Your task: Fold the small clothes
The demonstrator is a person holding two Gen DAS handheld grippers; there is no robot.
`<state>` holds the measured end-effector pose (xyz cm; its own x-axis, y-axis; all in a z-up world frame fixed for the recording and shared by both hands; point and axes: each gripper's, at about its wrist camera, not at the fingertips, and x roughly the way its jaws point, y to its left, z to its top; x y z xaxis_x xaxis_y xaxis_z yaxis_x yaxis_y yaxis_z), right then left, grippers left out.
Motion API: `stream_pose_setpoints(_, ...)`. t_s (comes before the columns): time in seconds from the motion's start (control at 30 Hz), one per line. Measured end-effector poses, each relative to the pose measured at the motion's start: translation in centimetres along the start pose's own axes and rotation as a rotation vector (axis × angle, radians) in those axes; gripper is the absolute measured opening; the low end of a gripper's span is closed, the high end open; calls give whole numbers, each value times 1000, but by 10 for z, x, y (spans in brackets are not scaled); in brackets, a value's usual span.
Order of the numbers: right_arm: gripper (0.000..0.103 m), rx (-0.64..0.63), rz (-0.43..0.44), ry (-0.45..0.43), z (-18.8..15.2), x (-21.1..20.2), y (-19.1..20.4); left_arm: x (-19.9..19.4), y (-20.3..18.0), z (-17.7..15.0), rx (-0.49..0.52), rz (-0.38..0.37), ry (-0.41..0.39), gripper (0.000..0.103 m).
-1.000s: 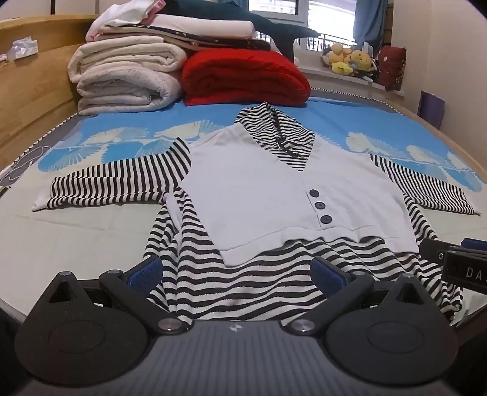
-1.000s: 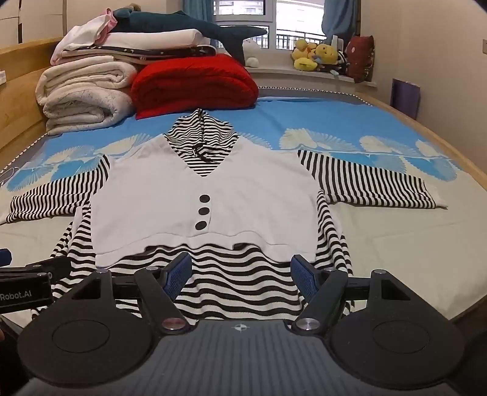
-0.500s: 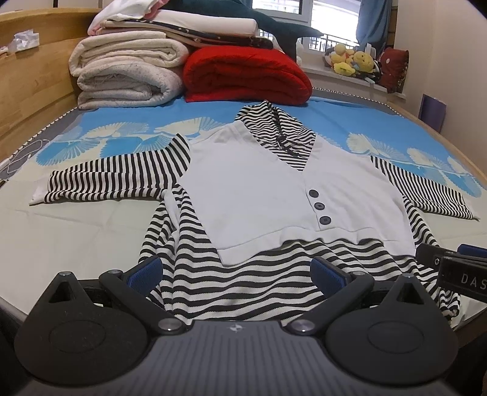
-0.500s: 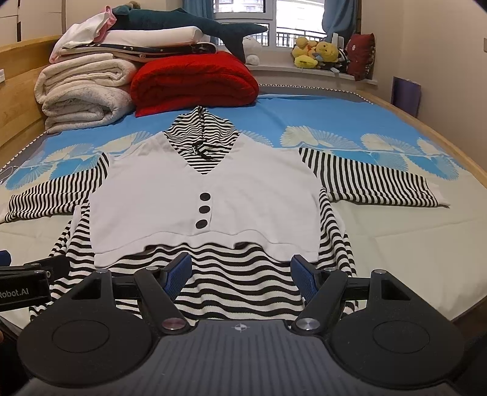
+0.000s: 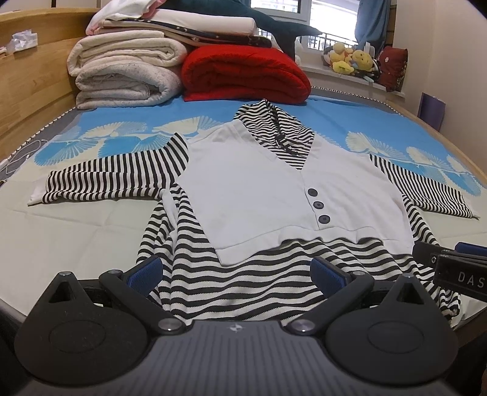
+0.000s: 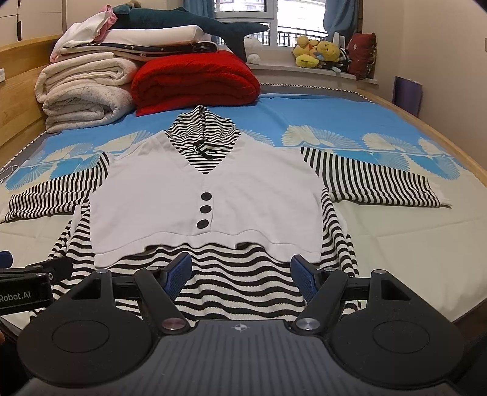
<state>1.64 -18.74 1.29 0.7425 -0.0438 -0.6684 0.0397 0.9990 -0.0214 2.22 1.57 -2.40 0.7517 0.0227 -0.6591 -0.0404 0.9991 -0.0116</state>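
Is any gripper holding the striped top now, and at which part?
Neither: left gripper and right gripper are open above the striped top's hem.

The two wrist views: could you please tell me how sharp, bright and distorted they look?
Left wrist view: striped top sharp, window blown out, bed edge bowed by fisheye. Right wrist view: evenly lit, no glare on the buttons, dark vignette in the corners.

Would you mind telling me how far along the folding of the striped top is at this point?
Done: the striped top lies spread flat on the bed, front up, both sleeves out to the sides. In hand: nothing; the left hand-held gripper and the right hand-held gripper are both open, poised over the hem. Left: every fold, so the sleeves, sides and hem remain to be brought in.
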Motion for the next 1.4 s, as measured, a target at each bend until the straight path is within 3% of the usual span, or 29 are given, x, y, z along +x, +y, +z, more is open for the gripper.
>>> stream_pose_setpoints(0.23, 72, -2, -9, -1, 1, 1, 1, 6, 2, 0, -3, 0, 25, 103)
stream_pose_setpoints(0.47, 68, 84, -169, 53, 4, 30, -32, 57, 30, -2, -59, 70, 188, 103)
stream_pose_setpoints(0.67, 62, 205, -291, 191, -8, 66, -74, 94, 62, -18, -108, 161, 343, 99)
stream_pose_setpoints(0.7, 60, 224, -301, 224, -12, 72, -77, 96, 67, -21, -114, 169, 372, 88)
stream_pose_setpoints(0.73, 54, 247, -314, 258, -16, 75, -80, 98, 71, -25, -113, 177, 397, 71)
stream_pose_setpoints(0.77, 49, 270, -324, 281, -20, 79, -84, 98, 75, -28, -114, 177, 408, 69)
stream_pose_setpoints(0.8, 45, 292, -330, 300, -24, 81, -88, 95, 79, -29, -123, 161, 400, 59)
stream_pose_setpoints(0.83, 33, 306, -332, 311, -26, 82, -90, 92, 80, -28, -113, 147, 397, 37)
stream_pose_setpoints(0.87, 19, 324, -325, 319, -28, 83, -93, 90, 81, -27, -104, 123, 387, 26)
stream_pose_setpoints(0.93, 7, 355, -295, 321, -30, 82, -94, 82, 83, -26, -83, 160, 357, 14)
stream_pose_setpoints(1.0, 6, 356, -279, 309, -29, 79, -92, 78, 90, -28, -89, 233, 356, 3)
stream_pose_setpoints(1.07, 5, 367, -257, 301, -28, 74, -94, 78, 105, -32, -152, 263, 380, 3)
stream_pose_setpoints(1.17, 5, 376, -266, 325, -30, 71, -100, 79, 111, -33, -176, 224, 411, 3)
stream_pose_setpoints(1.27, 8, 378, -278, 360, -31, 75, -103, 65, 105, -23, -181, 216, 336, 8)
stream_pose_setpoints(1.3, 10, 367, -287, 358, -30, 75, -102, 59, 100, -18, -154, 218, 303, 17)
stream_pose_setpoints(1.33, 18, 364, -294, 348, -28, 73, -101, 54, 94, -15, -135, 207, 269, 35)
stream_pose_setpoints(1.4, 26, 380, -297, 301, -22, 64, -100, 44, 79, -10, -113, 150, 213, 53)
